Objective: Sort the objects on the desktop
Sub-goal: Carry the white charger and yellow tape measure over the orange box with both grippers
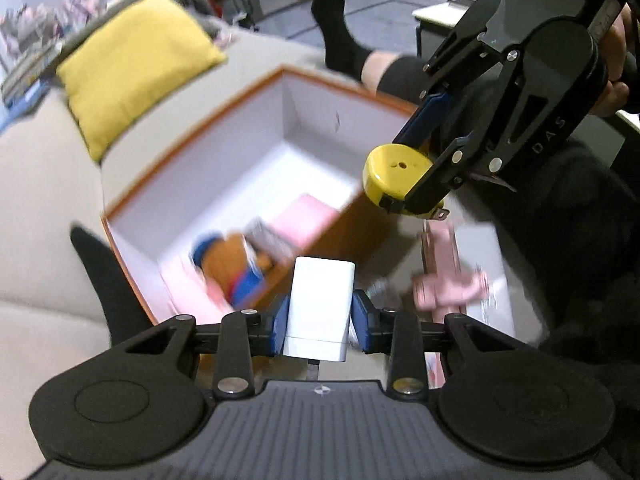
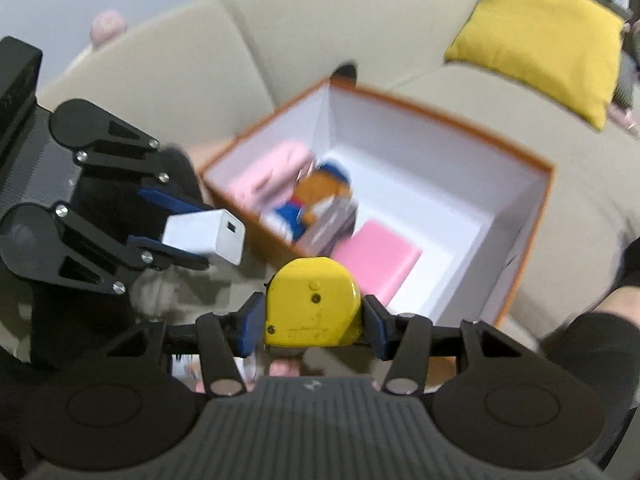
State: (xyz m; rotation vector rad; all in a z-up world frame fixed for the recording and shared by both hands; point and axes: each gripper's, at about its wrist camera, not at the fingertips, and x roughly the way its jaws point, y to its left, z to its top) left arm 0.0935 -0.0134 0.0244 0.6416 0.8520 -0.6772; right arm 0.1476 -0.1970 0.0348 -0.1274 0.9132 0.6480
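Note:
My left gripper (image 1: 321, 320) is shut on a white charger block (image 1: 320, 292), blue pads pressed on its two sides. It also shows in the right wrist view, where the left gripper (image 2: 192, 228) holds the charger (image 2: 208, 236) just left of the box. My right gripper (image 2: 314, 320) is shut on a yellow tape measure (image 2: 312, 300). From the left wrist view, the right gripper (image 1: 408, 172) hangs with the tape measure (image 1: 390, 172) above the box's right corner. The orange box (image 2: 400, 152) with white inside holds a plush toy (image 2: 316, 196) and a pink notebook (image 2: 376, 264).
The box (image 1: 224, 120) rests on a beige sofa (image 1: 40, 200) beside a yellow cushion (image 1: 132, 60). A person's leg in a black sock (image 1: 340, 36) lies beyond the box. A pink object (image 1: 448, 288) lies on a white surface right of the box.

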